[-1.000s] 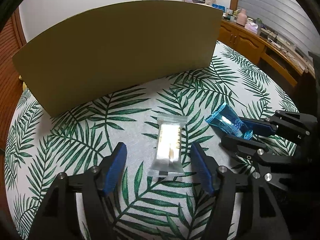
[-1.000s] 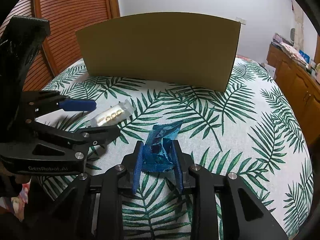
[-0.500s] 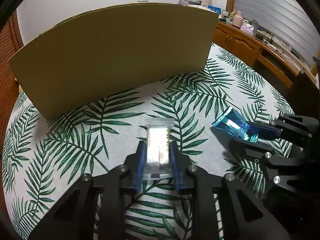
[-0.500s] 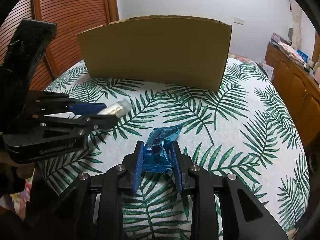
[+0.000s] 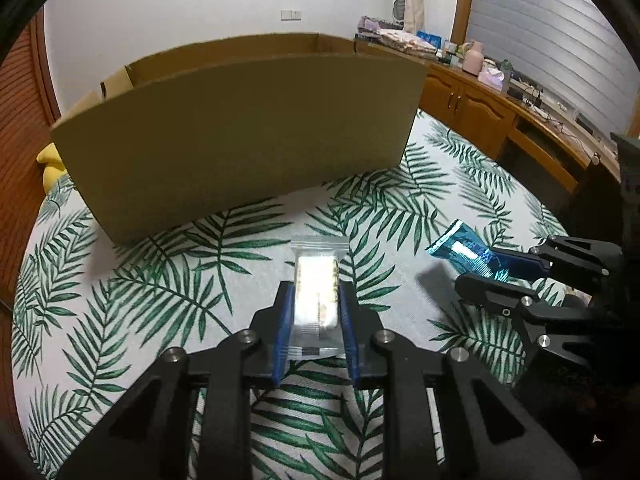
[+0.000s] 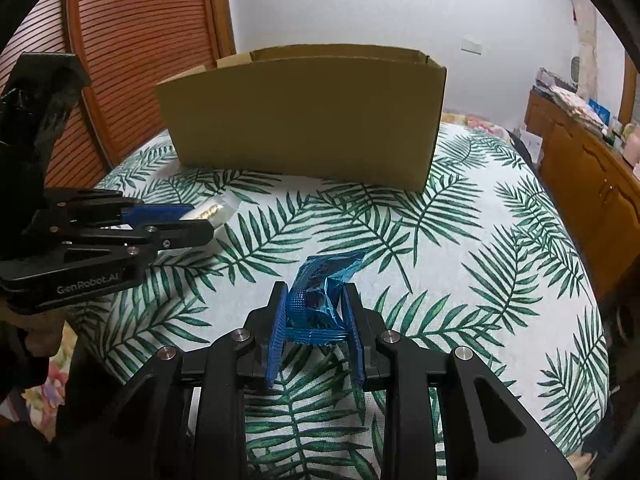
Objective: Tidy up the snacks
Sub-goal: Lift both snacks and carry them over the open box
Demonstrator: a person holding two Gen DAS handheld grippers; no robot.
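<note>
My left gripper (image 5: 316,300) is shut on a clear-wrapped white snack (image 5: 316,280) and holds it above the leaf-print table. The same snack shows in the right wrist view (image 6: 216,212), in the left gripper (image 6: 196,226). My right gripper (image 6: 316,296) is shut on a blue foil snack (image 6: 320,280), also lifted off the table. In the left wrist view the blue snack (image 5: 464,250) sticks out of the right gripper (image 5: 492,272) at the right. An open cardboard box (image 5: 240,136) stands behind both, also in the right wrist view (image 6: 304,112).
The table (image 6: 500,240) has a palm-leaf cloth. A slatted wooden door (image 6: 132,48) is at the left. A wooden sideboard (image 5: 500,116) with clutter runs along the right. A yellow object (image 5: 50,164) lies left of the box.
My left gripper has shut on the white snack and lifted it off the table. Both grippers have risen, so the box's open top now shows.
</note>
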